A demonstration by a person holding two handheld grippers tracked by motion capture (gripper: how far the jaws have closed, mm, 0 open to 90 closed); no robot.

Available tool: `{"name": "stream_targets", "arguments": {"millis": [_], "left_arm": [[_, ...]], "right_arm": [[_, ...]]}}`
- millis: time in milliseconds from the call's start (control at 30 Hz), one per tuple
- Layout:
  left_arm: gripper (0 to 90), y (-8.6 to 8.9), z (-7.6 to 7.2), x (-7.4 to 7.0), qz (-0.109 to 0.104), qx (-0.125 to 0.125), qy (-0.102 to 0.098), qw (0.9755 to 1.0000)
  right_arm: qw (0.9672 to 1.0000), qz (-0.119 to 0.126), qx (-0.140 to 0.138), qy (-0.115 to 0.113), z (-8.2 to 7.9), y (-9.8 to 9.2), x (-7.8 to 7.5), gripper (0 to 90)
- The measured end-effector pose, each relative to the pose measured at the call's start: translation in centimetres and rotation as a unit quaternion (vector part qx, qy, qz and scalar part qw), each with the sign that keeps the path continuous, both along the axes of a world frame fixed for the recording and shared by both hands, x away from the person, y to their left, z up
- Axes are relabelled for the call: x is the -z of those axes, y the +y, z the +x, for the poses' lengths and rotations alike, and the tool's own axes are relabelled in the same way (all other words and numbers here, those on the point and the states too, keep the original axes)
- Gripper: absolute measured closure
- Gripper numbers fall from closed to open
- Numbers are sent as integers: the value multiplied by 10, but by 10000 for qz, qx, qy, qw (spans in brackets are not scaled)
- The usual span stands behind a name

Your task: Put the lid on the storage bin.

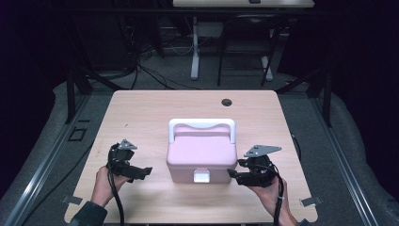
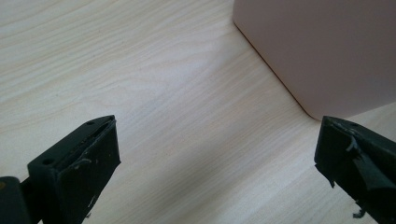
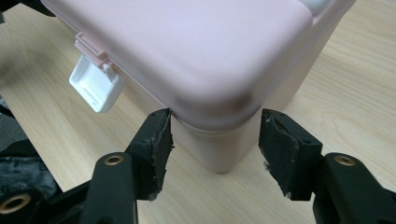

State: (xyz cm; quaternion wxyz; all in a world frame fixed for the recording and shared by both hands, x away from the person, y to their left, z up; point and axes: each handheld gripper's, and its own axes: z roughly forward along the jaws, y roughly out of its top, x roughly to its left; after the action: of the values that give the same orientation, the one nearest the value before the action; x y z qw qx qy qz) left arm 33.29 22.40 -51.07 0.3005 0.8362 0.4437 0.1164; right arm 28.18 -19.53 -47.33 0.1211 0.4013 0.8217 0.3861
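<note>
One pink box point(image 1: 201, 157) is sitting near the middle of the wooden bench point(image 1: 141, 113), with one white handle point(image 1: 202, 125) lying along its far edge and one white latch point(image 1: 202, 176) hanging on its near face. Two grippers are flanking it, one in each hand. The left gripper point(image 1: 141, 172) is hovering just beside the box's left side, its fingers point(image 2: 88, 158) standing wide apart over bare wood with nothing between them. The right gripper point(image 1: 234, 175) is pointing at the box's near right corner; its fingers point(image 3: 156, 144) are standing apart on either side of that corner, and they seem to be just clear of the plastic, though the close view makes this hard to judge.
</note>
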Motion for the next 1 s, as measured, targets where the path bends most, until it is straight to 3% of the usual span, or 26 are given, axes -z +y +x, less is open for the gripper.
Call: {"name": "stream_targets", "arguments": {"millis": [200, 233, 333, 400, 600, 733, 1000], "left_arm": [[1, 0, 0, 1, 28, -28, 31, 10000], [1, 1, 1, 1, 38, -36, 24, 10000], [1, 1, 1, 1, 64, -45, 17, 10000], [1, 2, 1, 1, 115, -63, 1, 9999], [1, 3, 1, 1, 175, -67, -28, 9998], [1, 3, 1, 3, 262, -89, -41, 9996], [1, 5, 5, 7, 340, -110, 10, 9994]], "right_arm": [[9999, -73, 12, 156, 1, -3, 2, 316], [9998, -105, 36, 191, 0, -5, 2, 256], [9997, -153, 37, 203, 0, -8, 3, 220], [9995, -222, 73, 205, 1, -16, 7, 162], [9986, -400, 213, 260, 0, -31, 14, 100], [9961, -642, 383, 475, -2, -45, 26, 6], [9919, -940, 650, 563, -4, -62, 37, 0]]}}
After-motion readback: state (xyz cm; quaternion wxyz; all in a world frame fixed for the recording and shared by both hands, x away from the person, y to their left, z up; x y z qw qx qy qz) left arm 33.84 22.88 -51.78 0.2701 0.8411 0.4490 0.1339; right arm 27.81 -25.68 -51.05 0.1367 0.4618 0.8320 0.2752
